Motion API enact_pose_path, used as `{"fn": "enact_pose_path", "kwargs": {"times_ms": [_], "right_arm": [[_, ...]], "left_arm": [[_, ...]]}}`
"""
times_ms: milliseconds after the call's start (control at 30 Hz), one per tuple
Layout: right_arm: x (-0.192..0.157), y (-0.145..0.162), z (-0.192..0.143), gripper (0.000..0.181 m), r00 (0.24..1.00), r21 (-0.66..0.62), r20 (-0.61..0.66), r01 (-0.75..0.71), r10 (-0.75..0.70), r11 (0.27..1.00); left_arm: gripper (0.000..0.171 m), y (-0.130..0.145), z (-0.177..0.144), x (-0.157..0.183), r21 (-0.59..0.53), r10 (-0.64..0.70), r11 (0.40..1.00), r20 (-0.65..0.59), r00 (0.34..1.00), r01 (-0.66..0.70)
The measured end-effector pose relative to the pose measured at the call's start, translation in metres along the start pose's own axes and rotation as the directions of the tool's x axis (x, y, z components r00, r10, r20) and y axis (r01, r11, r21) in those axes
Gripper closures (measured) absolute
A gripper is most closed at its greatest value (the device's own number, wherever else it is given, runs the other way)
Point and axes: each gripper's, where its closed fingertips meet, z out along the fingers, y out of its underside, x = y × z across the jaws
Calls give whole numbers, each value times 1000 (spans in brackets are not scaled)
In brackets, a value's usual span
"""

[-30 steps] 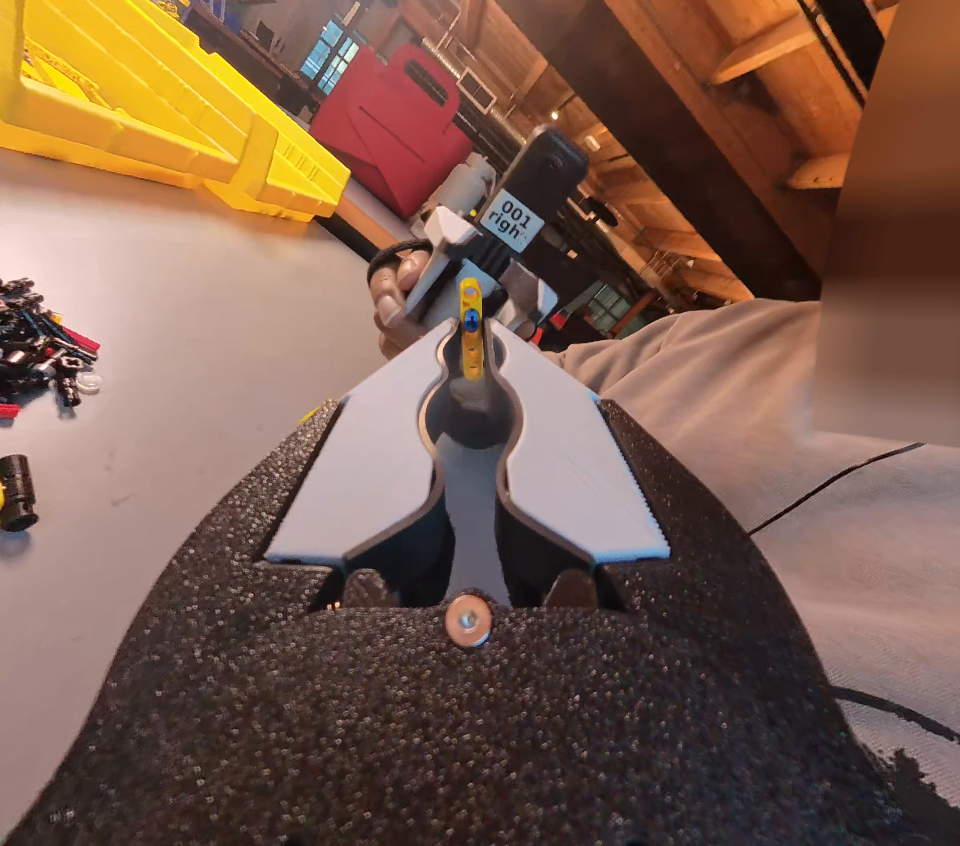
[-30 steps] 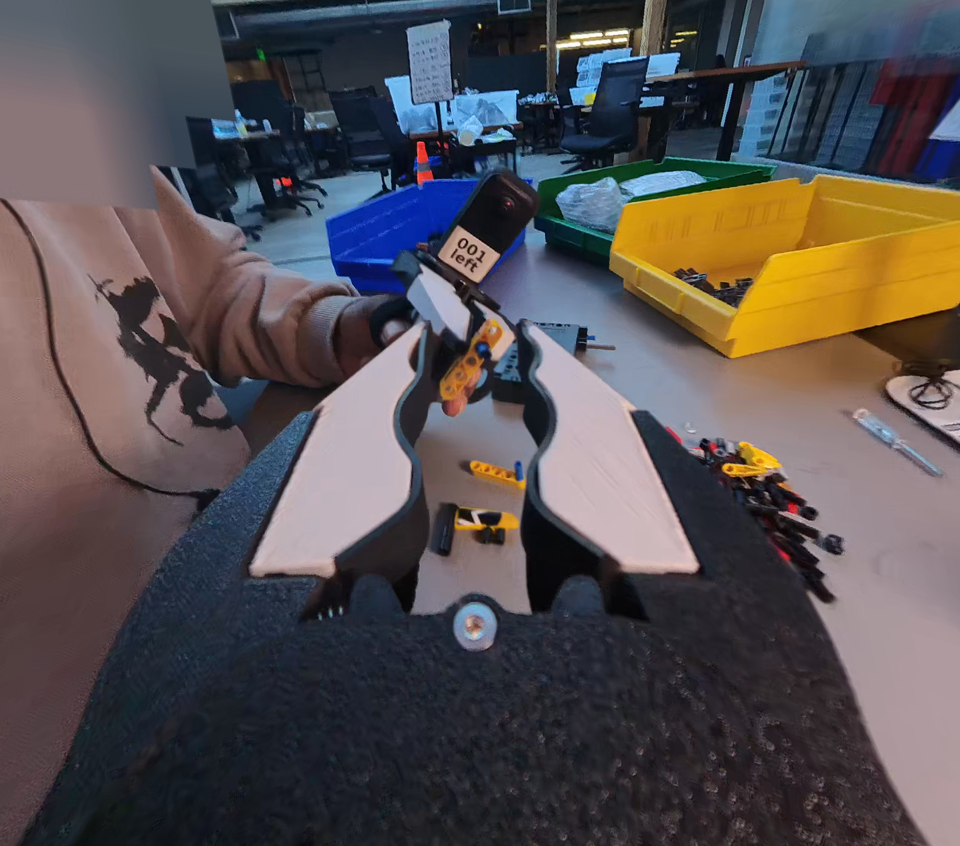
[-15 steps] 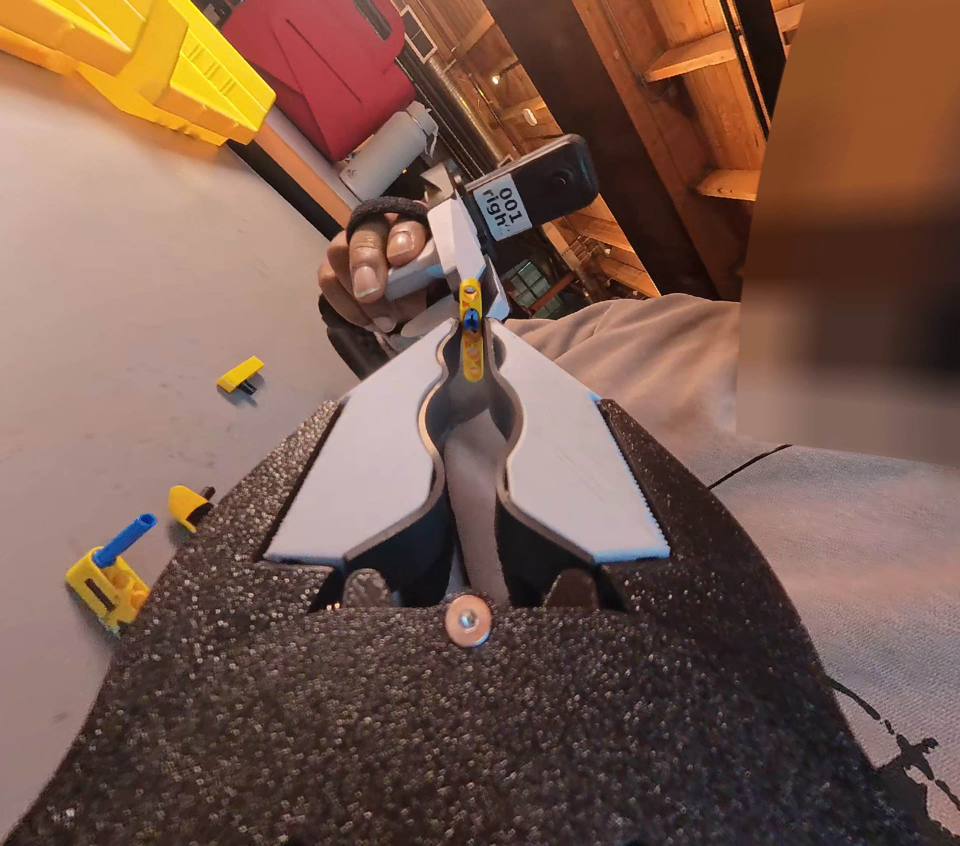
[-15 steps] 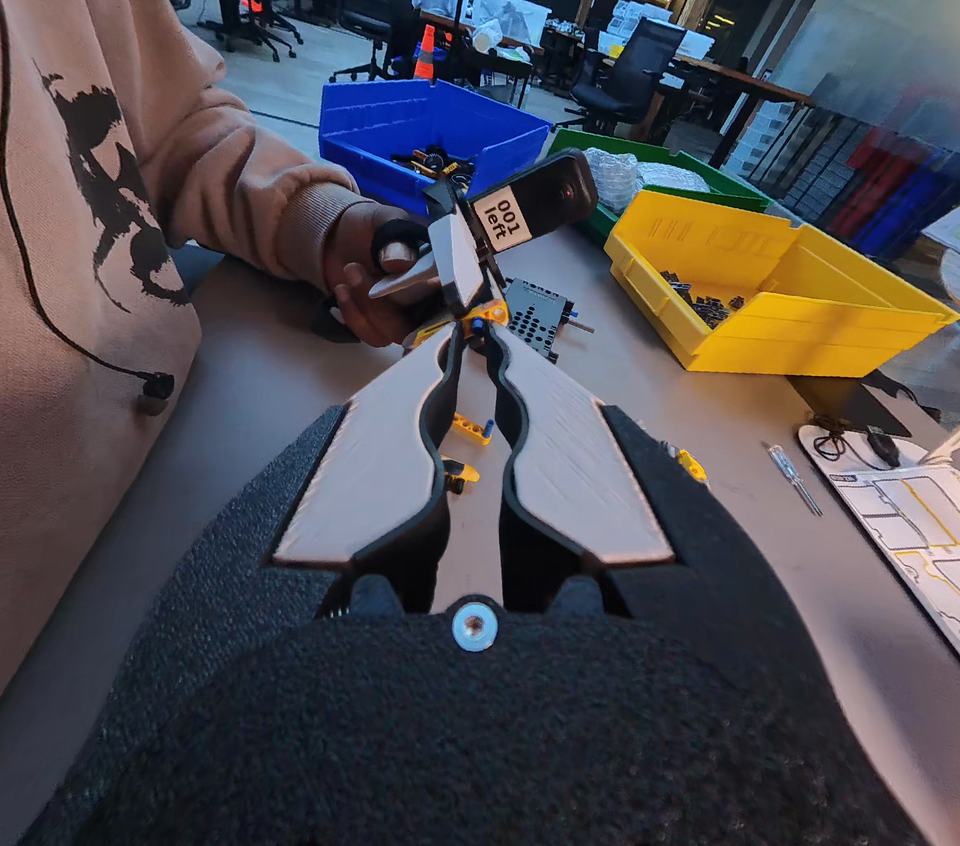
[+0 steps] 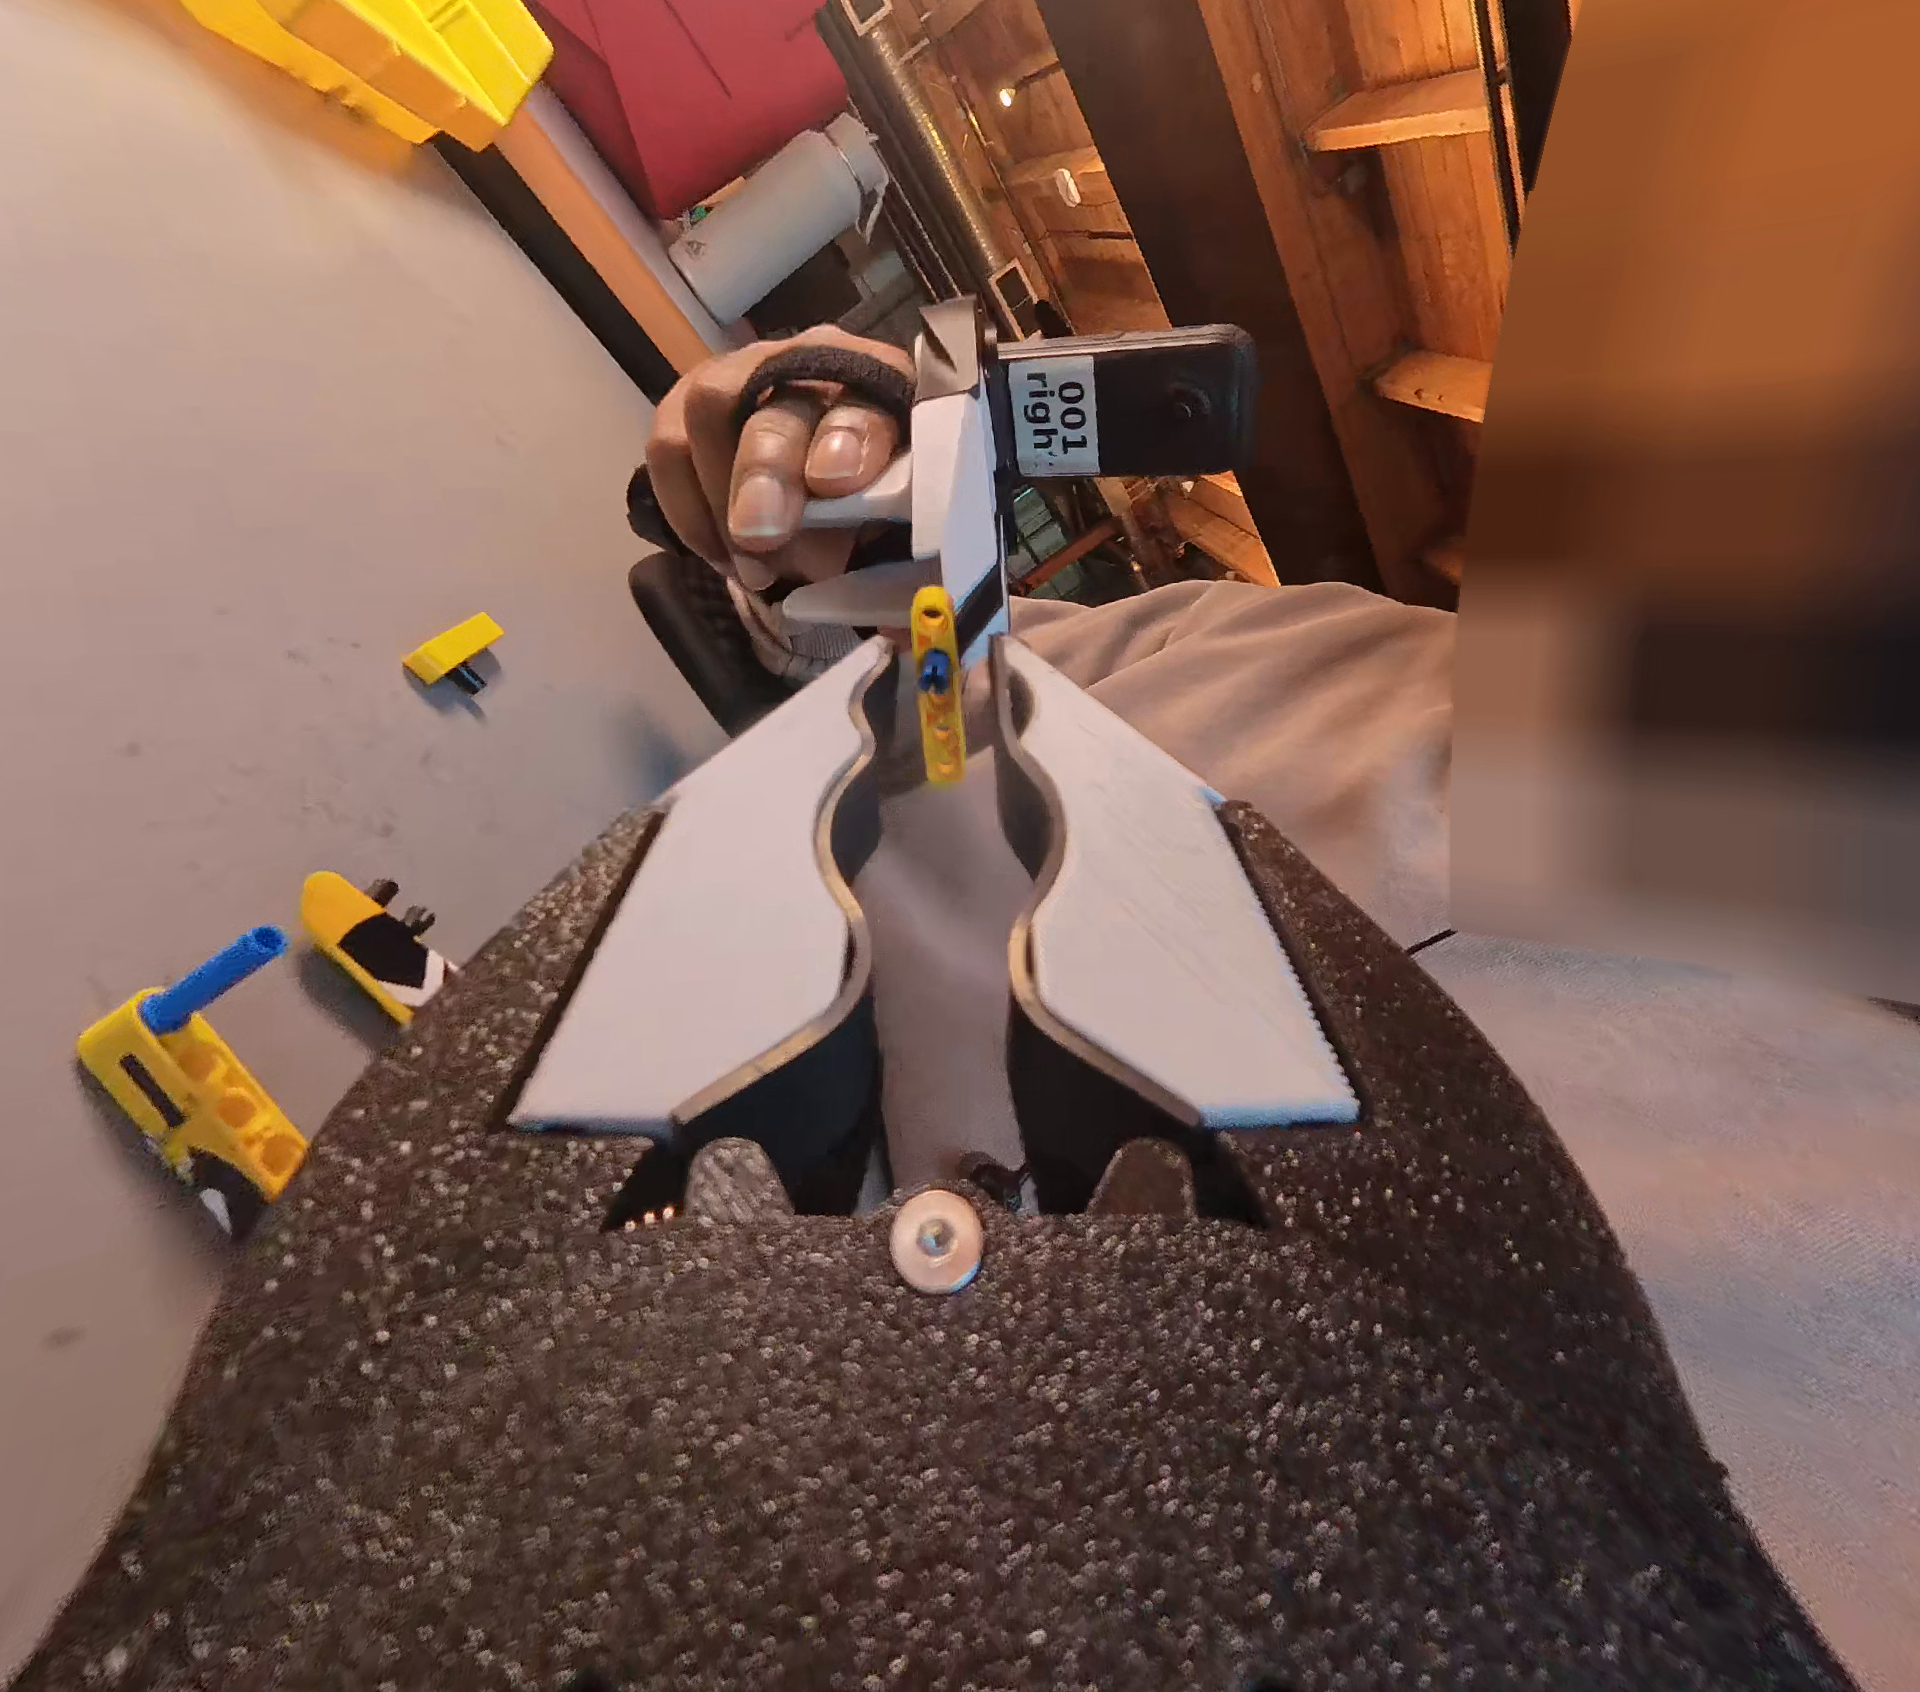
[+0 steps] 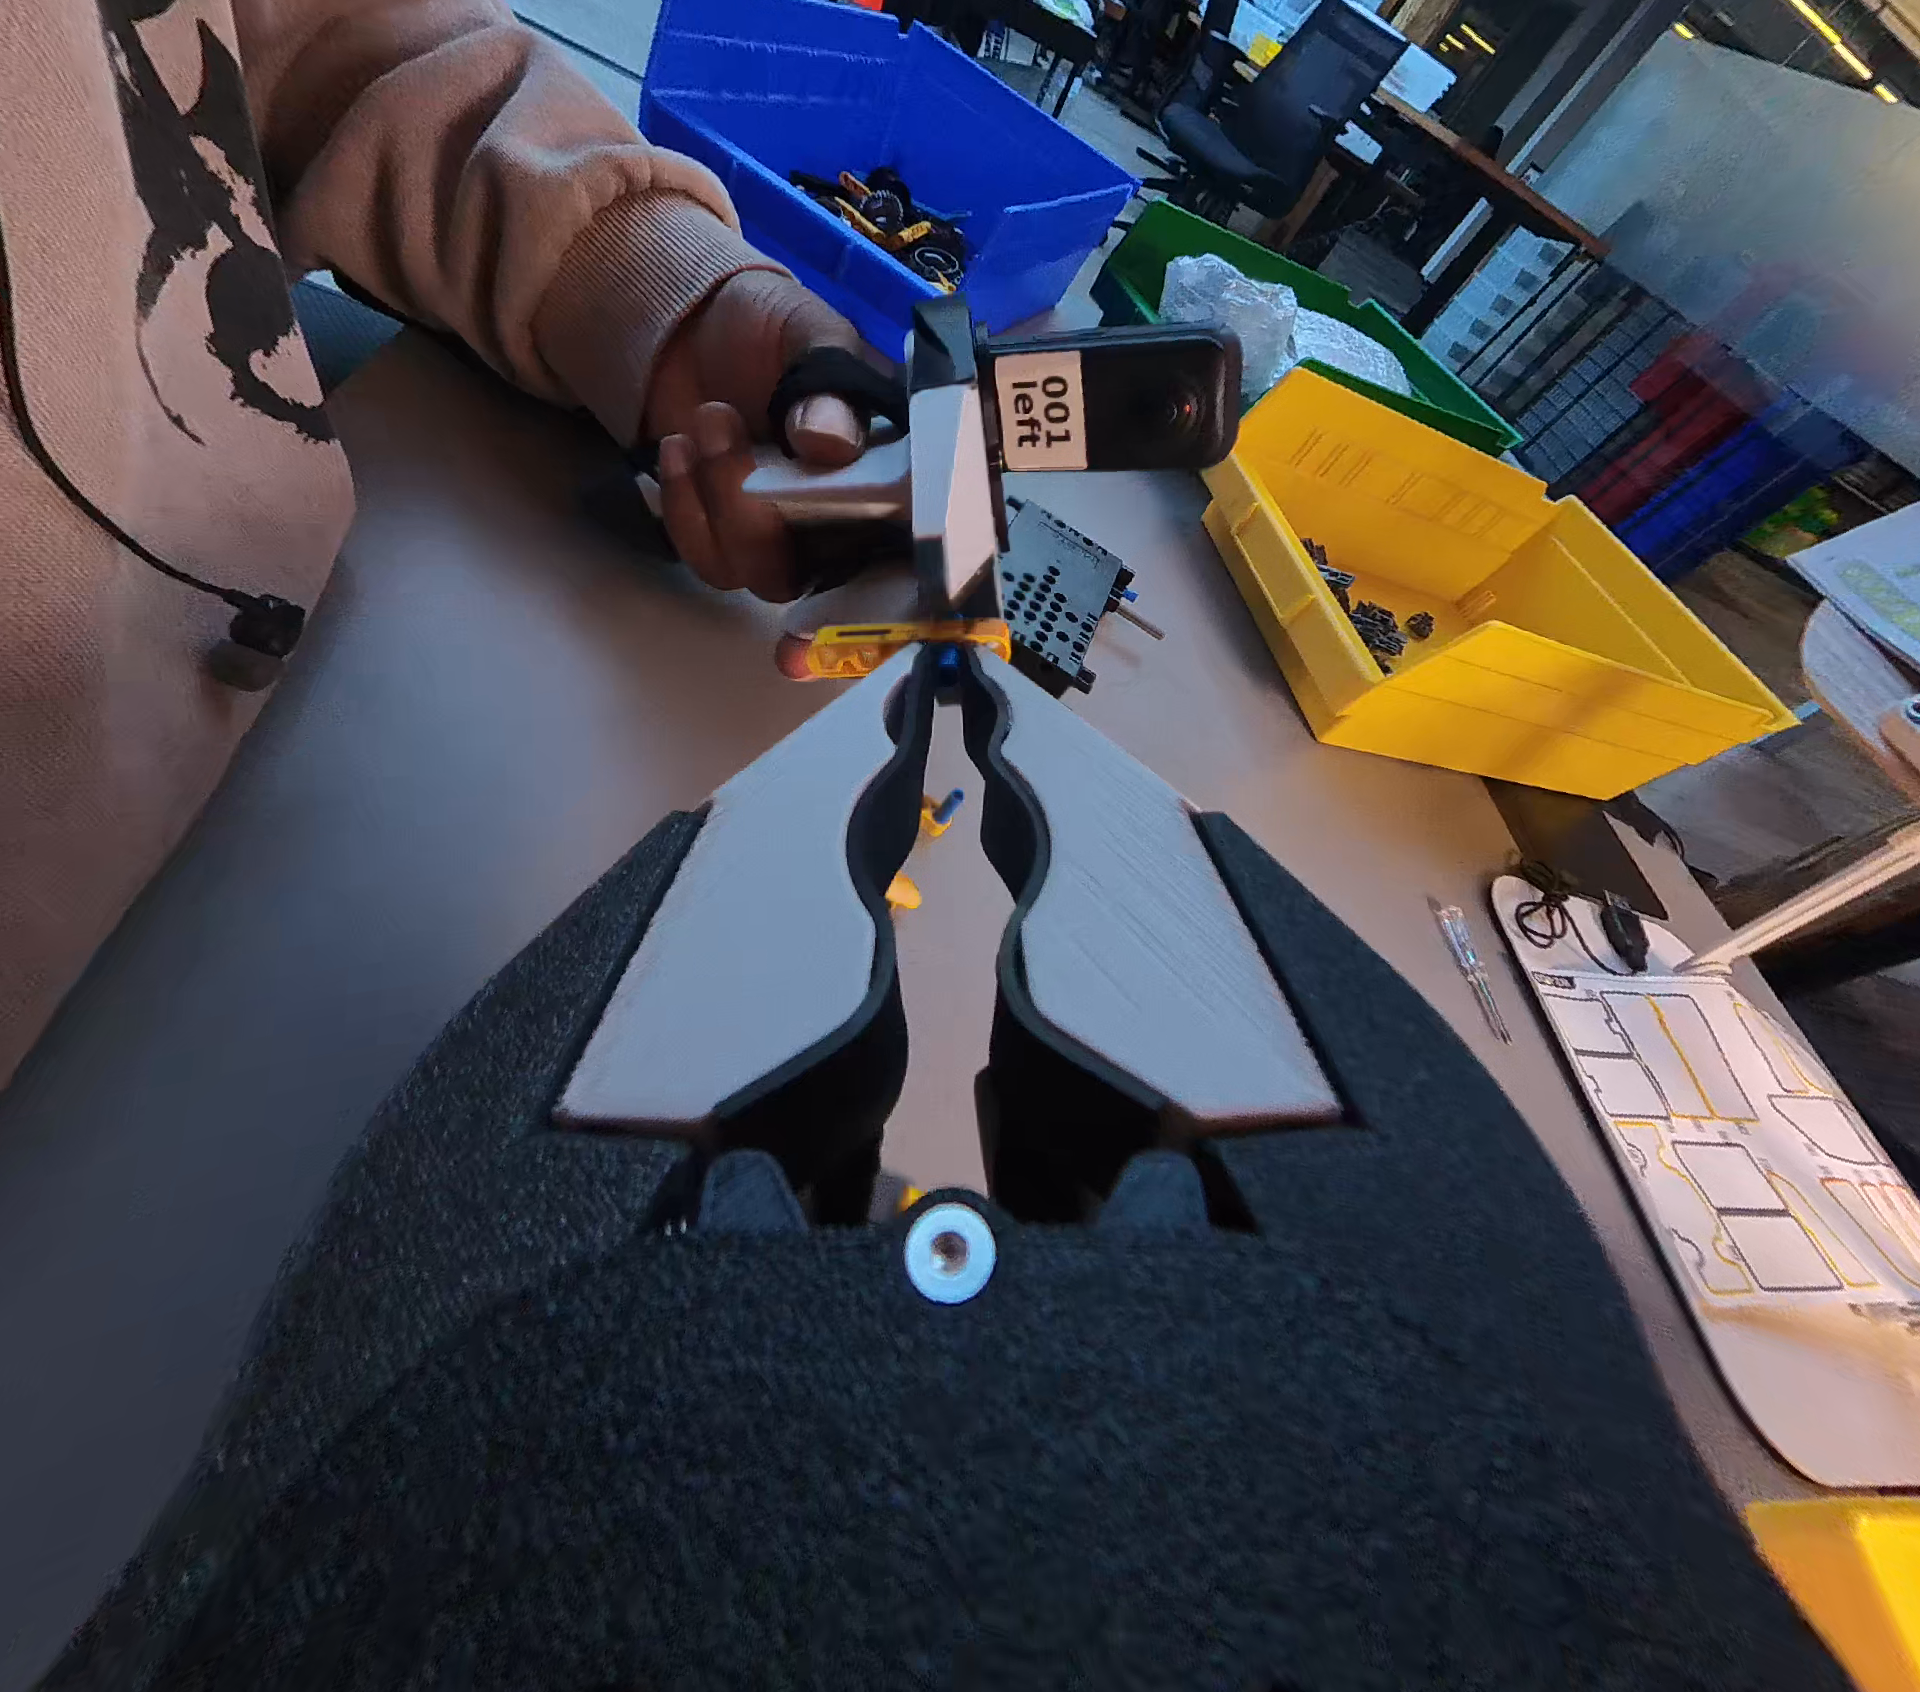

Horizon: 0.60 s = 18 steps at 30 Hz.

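A yellow beam (image 5: pixel 937 686) is sitting in the gap between the left fingers (image 5: pixel 727 894), blocking it, with the right gripper (image 5: pixel 961 603) crowding just past their tips. Loose yellow pieces (image 5: pixel 192 1092) are lying on the table (image 5: pixel 208 447) left of those fingers; bare table is lying beyond them. Bins (image 6: pixel 1496 603) are standing right of the right fingers (image 6: pixel 1132 915).

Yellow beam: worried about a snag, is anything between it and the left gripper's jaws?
Nothing visible: the yellow beam sits between the open jaws of the left gripper, its blue pin pinched by the right gripper.
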Motion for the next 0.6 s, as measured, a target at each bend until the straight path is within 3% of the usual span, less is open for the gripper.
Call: {"fn": "enact_pose_path", "kwargs": {"times_ms": [33,133,267,600], "right_arm": [[-1,0,1,179,1000,-5,5,2,-2,1000],[-5,-4,5,179,1000,6,8,18,-18,1000],[-5,-10,6,179,999,27,-3,32,-32,999],[3,-10,9,181,996,73,-14,-89,90,993]], "left_arm": [[149,0,1,0,-7,16,1000,12,1000,-16],[164,3,1,4,-21,29,999,0,1000,-29],[165,2,0,10,-19,27,999,-30,999,-28],[166,-5,-5,8,-6,62,998,5,998,-62]]}}
